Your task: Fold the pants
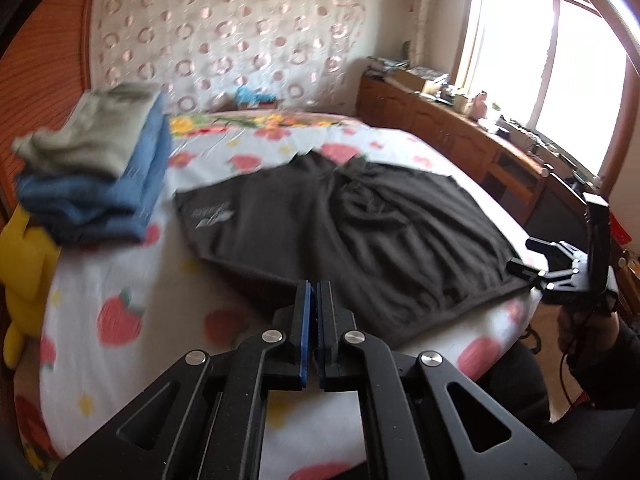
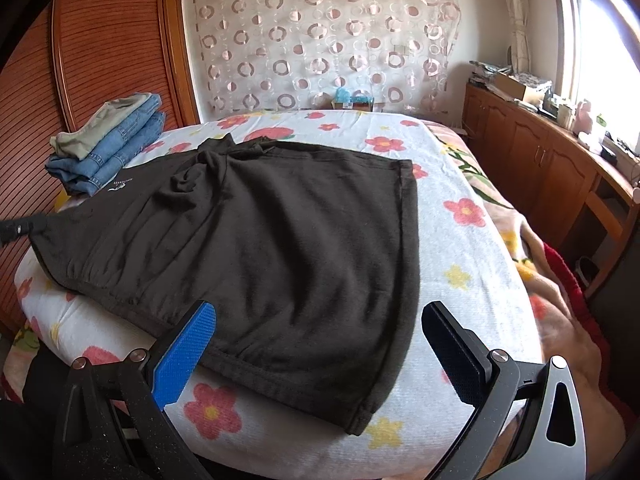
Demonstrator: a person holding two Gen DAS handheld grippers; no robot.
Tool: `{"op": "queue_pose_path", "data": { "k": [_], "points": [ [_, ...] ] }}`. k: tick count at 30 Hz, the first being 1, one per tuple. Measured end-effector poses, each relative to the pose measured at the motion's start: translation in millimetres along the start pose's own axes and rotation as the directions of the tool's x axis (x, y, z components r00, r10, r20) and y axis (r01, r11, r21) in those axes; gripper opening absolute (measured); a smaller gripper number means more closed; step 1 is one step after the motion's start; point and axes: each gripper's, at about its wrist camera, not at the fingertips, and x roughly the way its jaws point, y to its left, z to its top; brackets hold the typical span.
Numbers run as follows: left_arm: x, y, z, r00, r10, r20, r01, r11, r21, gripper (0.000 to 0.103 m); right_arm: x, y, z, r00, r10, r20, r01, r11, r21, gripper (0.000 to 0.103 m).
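Black pants (image 2: 256, 232) lie spread just beyond the wide-open right gripper (image 2: 320, 344), near hem between its jaws; left gripper (image 1: 313, 320), pinched together, hangs back.

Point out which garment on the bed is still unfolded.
The dark brown pants, spread flat mid-bed. The blue jeans and grey-green garment sit folded, stacked.

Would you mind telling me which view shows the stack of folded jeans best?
The right wrist view: the folded jeans appear sharp, seams visible. The left wrist view shows them larger, but motion-blurred.
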Motion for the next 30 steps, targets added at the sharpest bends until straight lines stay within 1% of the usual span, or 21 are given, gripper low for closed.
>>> {"op": "queue_pose_path", "data": {
  "k": [4,8,10,13,15,18,23,24,25,26,27,28,30],
  "points": [
    [9,-22,27,0.998,-0.061,0.024,0.060,0.997,0.055,0.003,0,0,1,1.000,0.000,0.003,0.000,1.000,0.011,0.103],
    [20,-41,51,0.994,-0.106,0.034,0.102,0.990,0.101,0.003,2,3,0,1.000,0.000,0.005,0.000,1.000,0.010,0.103],
    [25,-48,60,0.991,-0.132,0.032,0.127,0.985,0.117,0.000,2,5,-1,1.000,0.000,0.006,0.000,1.000,0.006,0.103],
    [31,-62,72,0.984,-0.173,0.030,0.167,0.976,0.138,0.000,1,3,0,1.000,0.002,0.006,-0.002,1.000,0.008,0.103],
    [34,-70,76,0.983,-0.184,0.024,0.178,0.972,0.152,0.000,2,1,2,1.000,0.005,0.008,-0.005,1.000,0.012,0.103],
    [38,-75,78,0.984,-0.177,0.020,0.172,0.972,0.159,0.000,1,0,2,1.000,0.010,0.012,-0.010,1.000,0.013,0.103],
    [38,-69,70,0.994,-0.108,0.022,0.103,0.983,0.154,0.001,0,1,0,1.000,0.015,0.018,-0.015,1.000,0.013,0.103],
    [39,-68,69,0.996,-0.091,0.021,0.087,0.984,0.157,0.003,1,2,0,1.000,0.019,0.018,-0.019,1.000,0.014,0.103],
    [39,-66,67,0.997,-0.068,0.023,0.063,0.985,0.161,0.006,1,3,0,1.000,0.021,0.019,-0.022,1.000,0.014,0.103],
    [40,-63,64,0.999,-0.040,0.025,0.035,0.986,0.163,0.017,2,3,1,1.000,0.023,0.019,-0.023,1.000,0.013,0.103],
    [40,-59,62,0.999,-0.023,0.026,0.019,0.987,0.159,0.032,2,4,1,1.000,0.025,0.019,-0.025,1.000,0.011,0.103],
    [39,-54,59,1.000,-0.010,0.030,0.005,0.989,0.148,0.040,3,5,1,0.999,0.027,0.020,-0.028,1.000,0.009,0.103],
    [37,-43,55,0.999,-0.012,0.040,0.007,0.992,0.124,0.070,4,7,2,0.999,0.034,0.021,-0.034,0.999,0.007,0.103]
  ]
}}
